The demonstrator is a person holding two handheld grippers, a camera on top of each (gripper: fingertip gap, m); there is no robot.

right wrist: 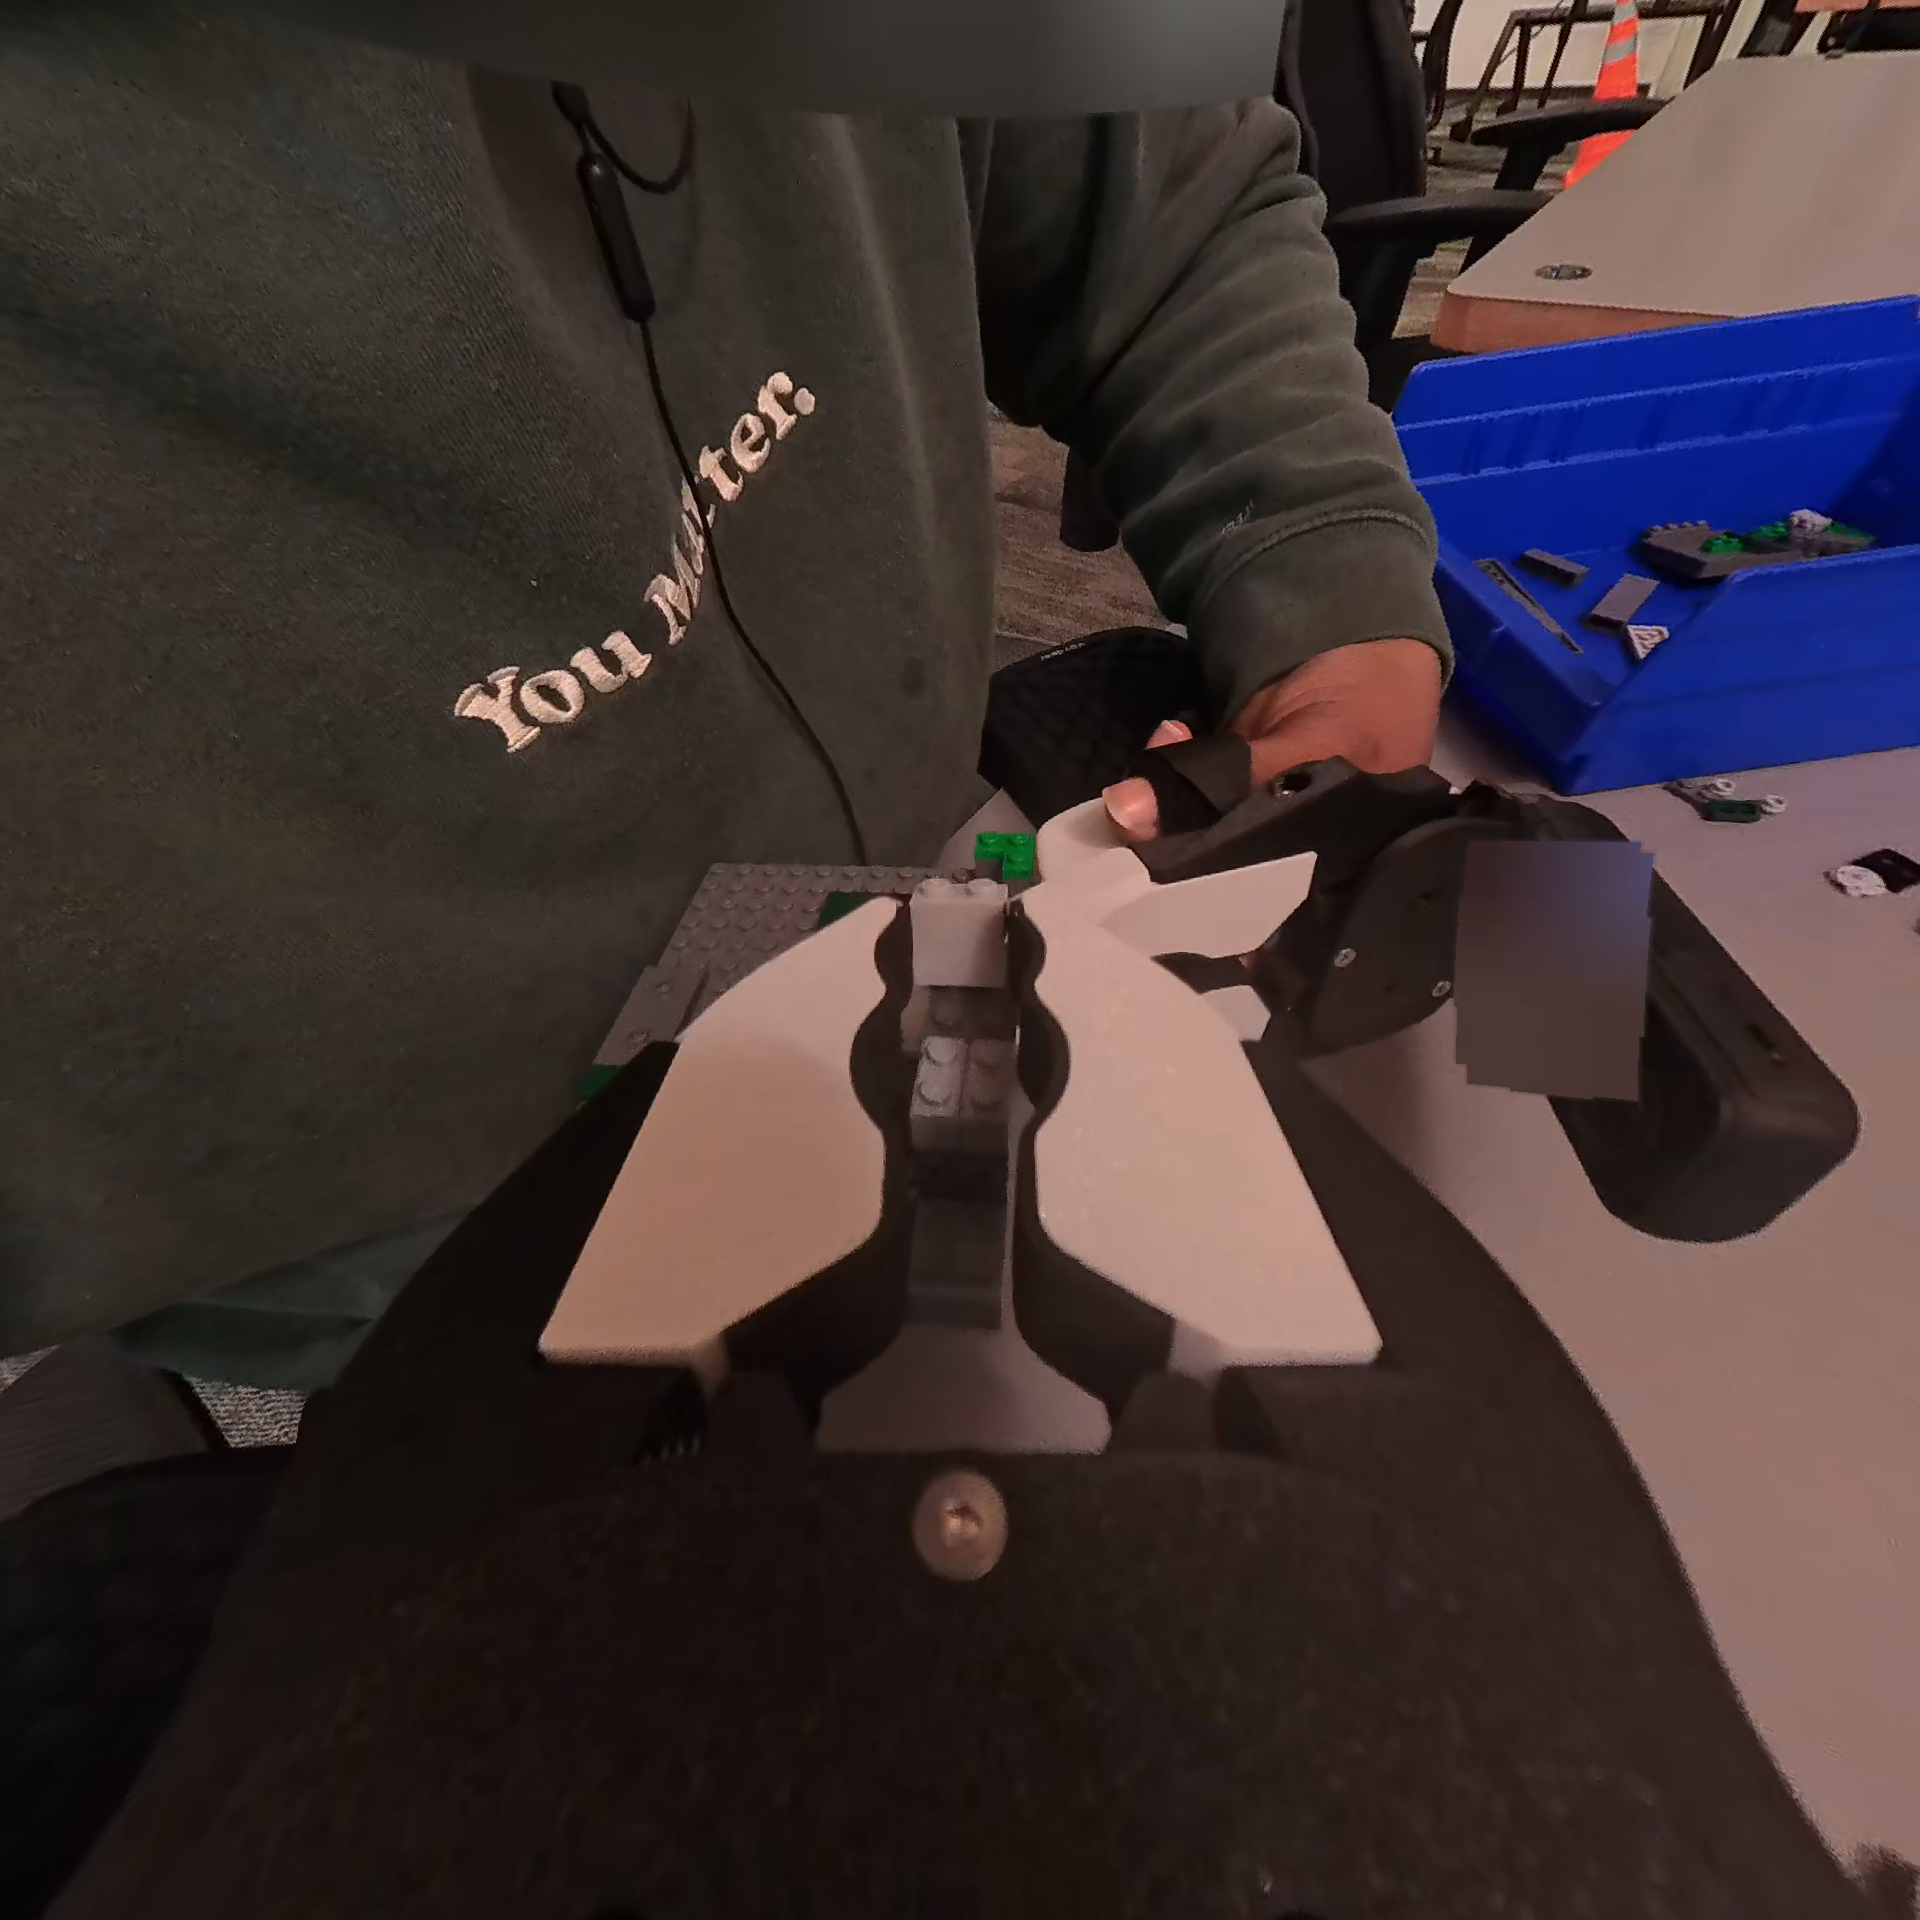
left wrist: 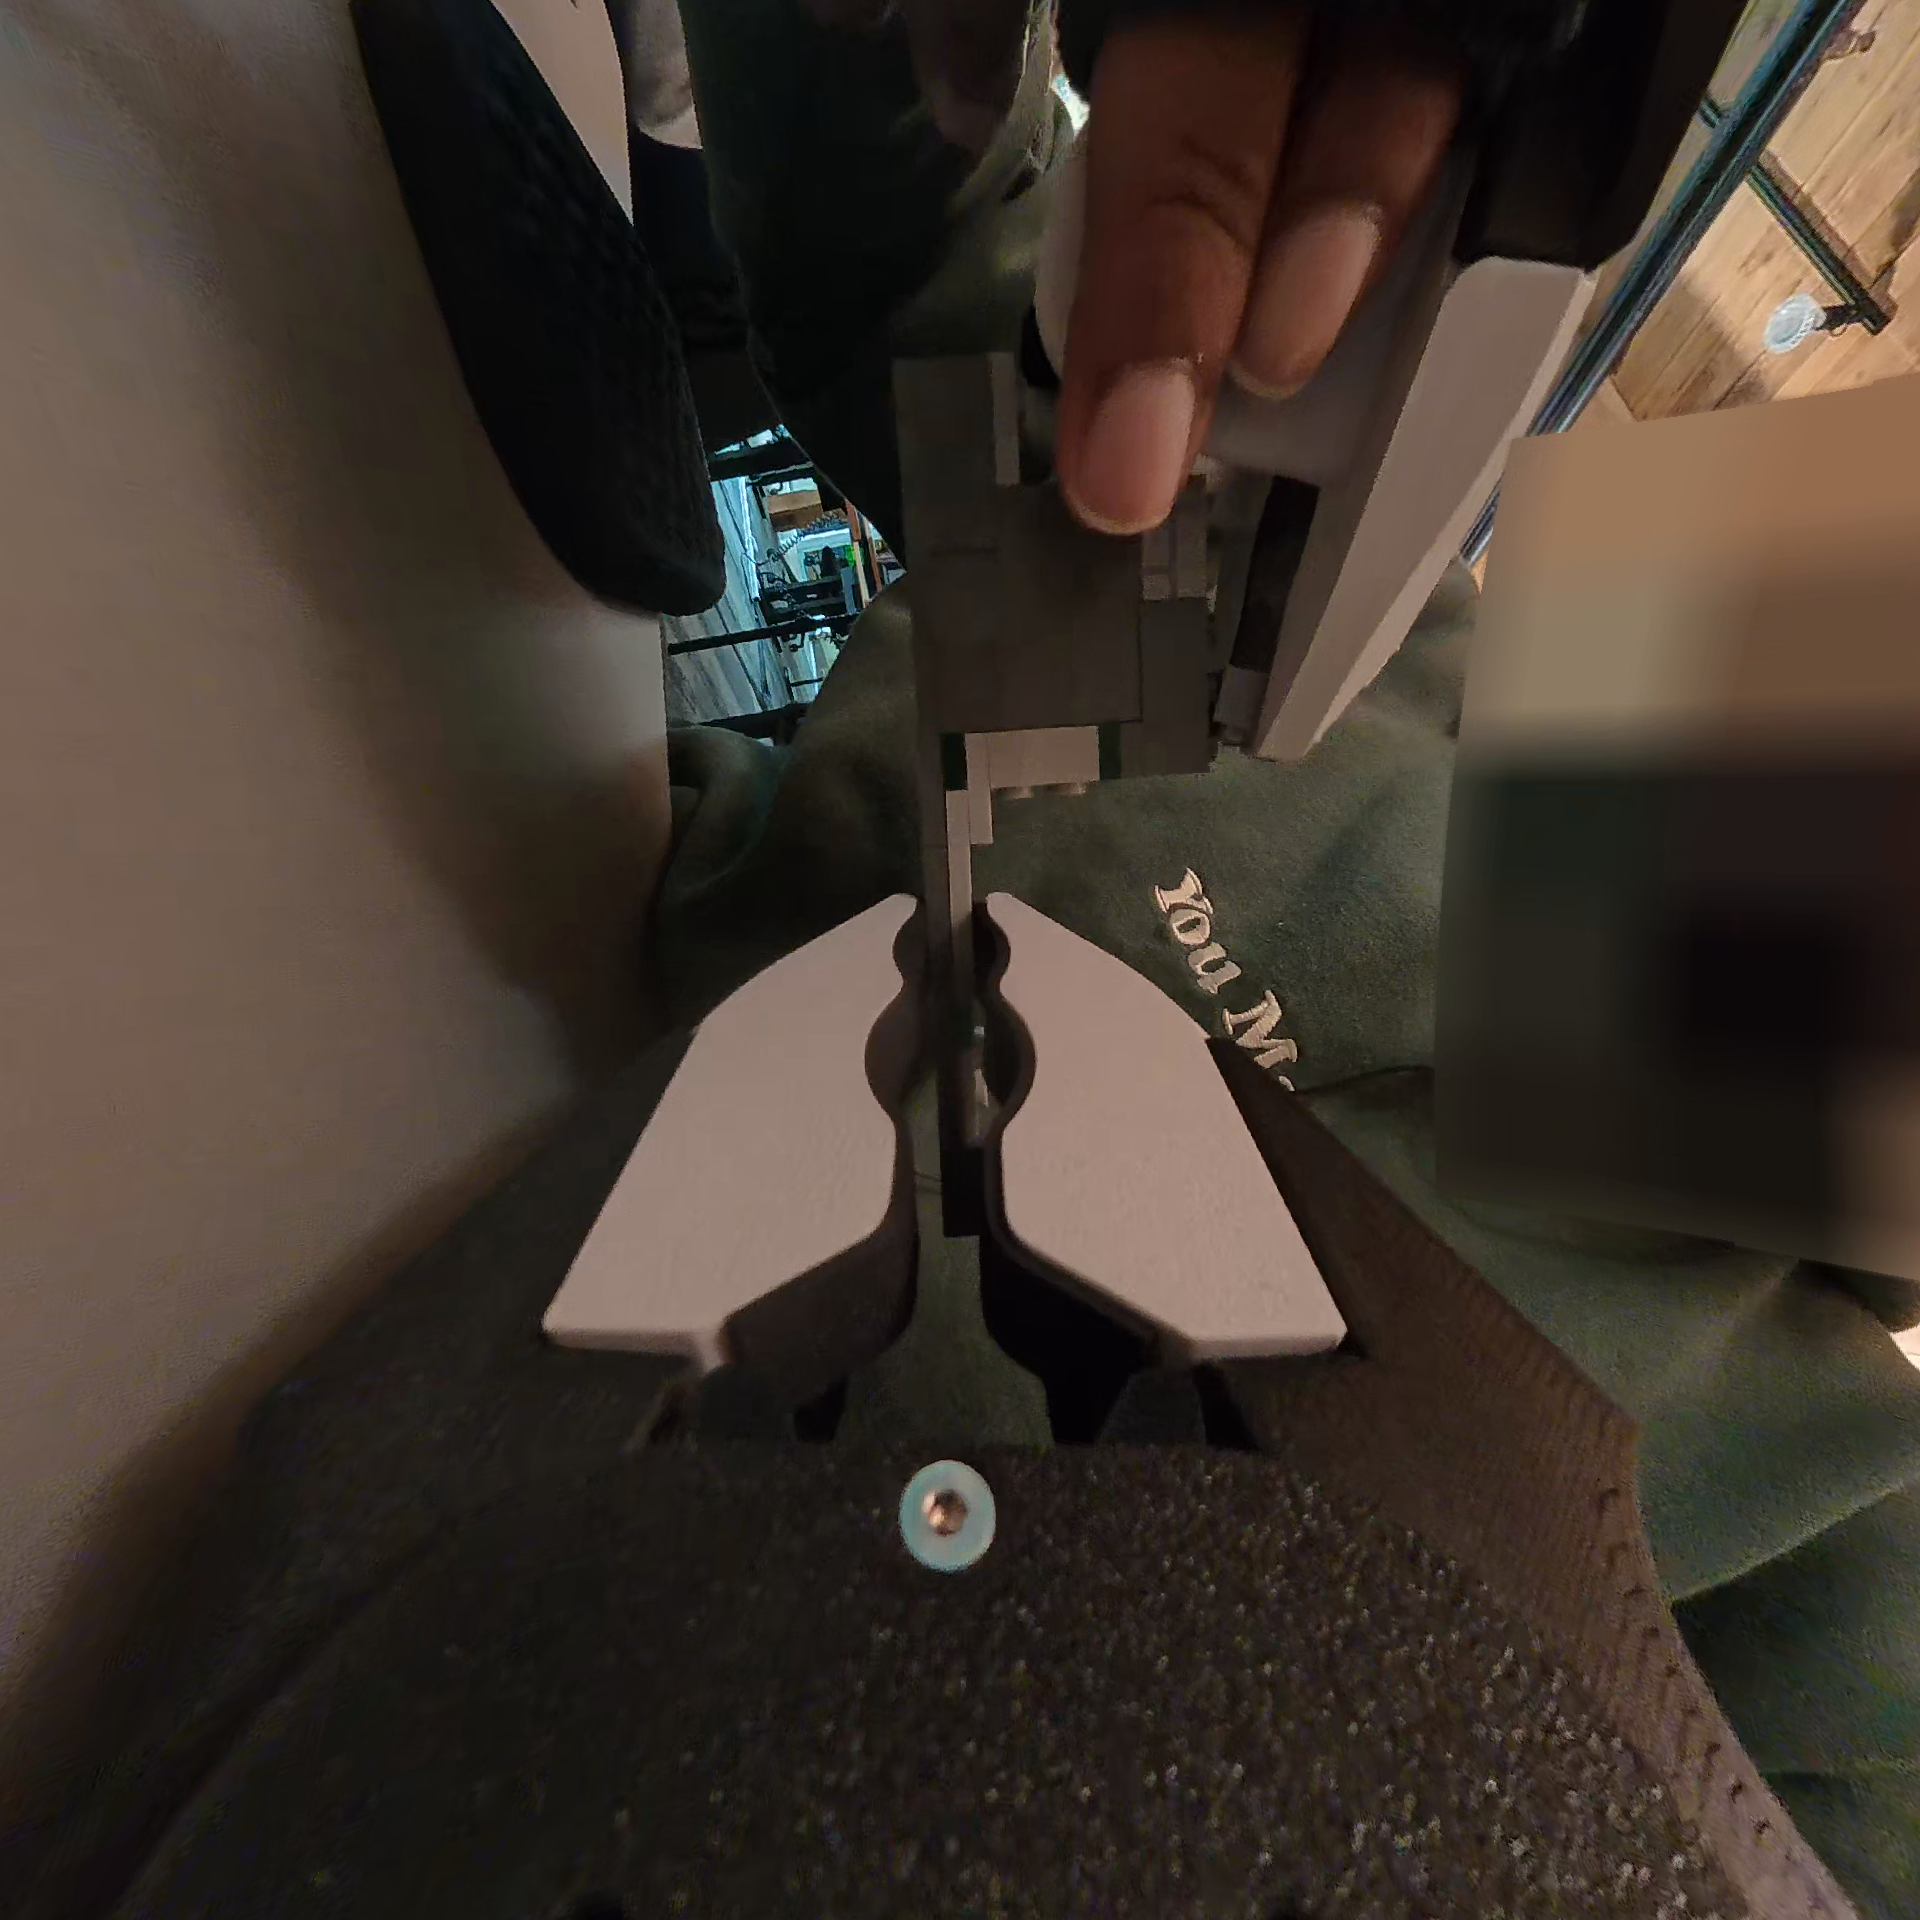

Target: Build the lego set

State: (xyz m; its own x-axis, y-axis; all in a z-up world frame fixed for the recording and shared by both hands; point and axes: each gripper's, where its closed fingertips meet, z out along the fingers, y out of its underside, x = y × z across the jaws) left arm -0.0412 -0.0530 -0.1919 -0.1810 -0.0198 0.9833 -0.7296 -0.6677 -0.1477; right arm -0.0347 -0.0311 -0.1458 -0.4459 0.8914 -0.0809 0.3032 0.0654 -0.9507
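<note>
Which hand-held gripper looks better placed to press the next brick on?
Probably the right hand-held gripper: it pinches a light grey brick just above the grey baseplate. The left hand-held gripper is clamped on the baseplate's edge, steadying it.

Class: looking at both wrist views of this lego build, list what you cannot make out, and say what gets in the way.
- Left wrist view: the top of the lego assembly is covered by a hand.
- Right wrist view: the grey baseplate is mostly hidden behind the right gripper.
- Right wrist view: loose pieces in the blue bin are too small to identify.
</note>
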